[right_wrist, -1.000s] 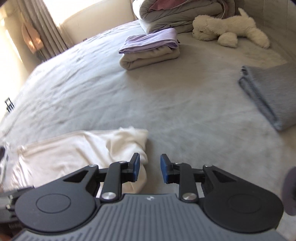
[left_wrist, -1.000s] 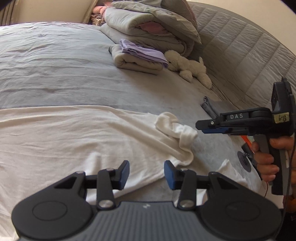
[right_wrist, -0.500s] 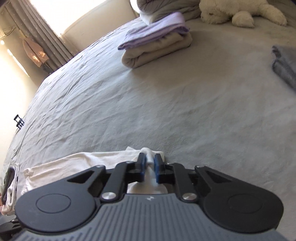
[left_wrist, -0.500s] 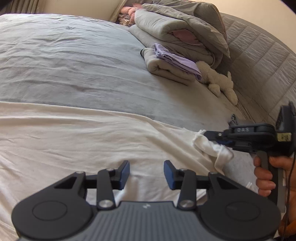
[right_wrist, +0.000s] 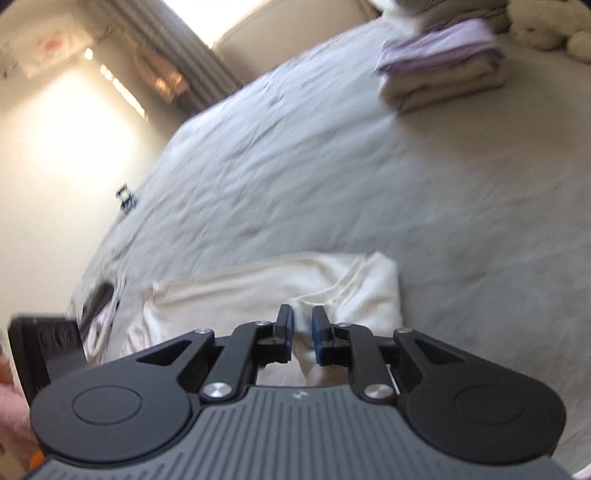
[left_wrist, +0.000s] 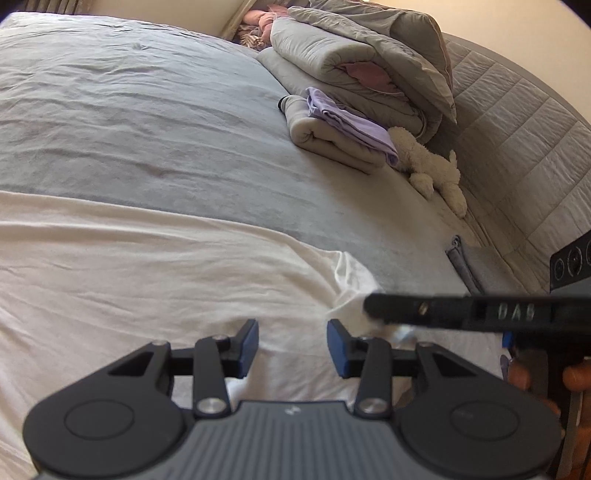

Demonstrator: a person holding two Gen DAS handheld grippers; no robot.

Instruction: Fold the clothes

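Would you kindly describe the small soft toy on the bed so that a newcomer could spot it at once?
Start at the quilted grey headboard and the heap of grey bedding below it. Just in front lies a folded stack, beige under lilac; the plush dog lies beside it, against the headboard. It alone is cream, fluffy and has legs.

Daylight floods in from a far-left window (right_wrist: 192,14), blowing out the wall (right_wrist: 74,122) beside it. The right wrist view is motion-blurred; both bend strongly at the edges
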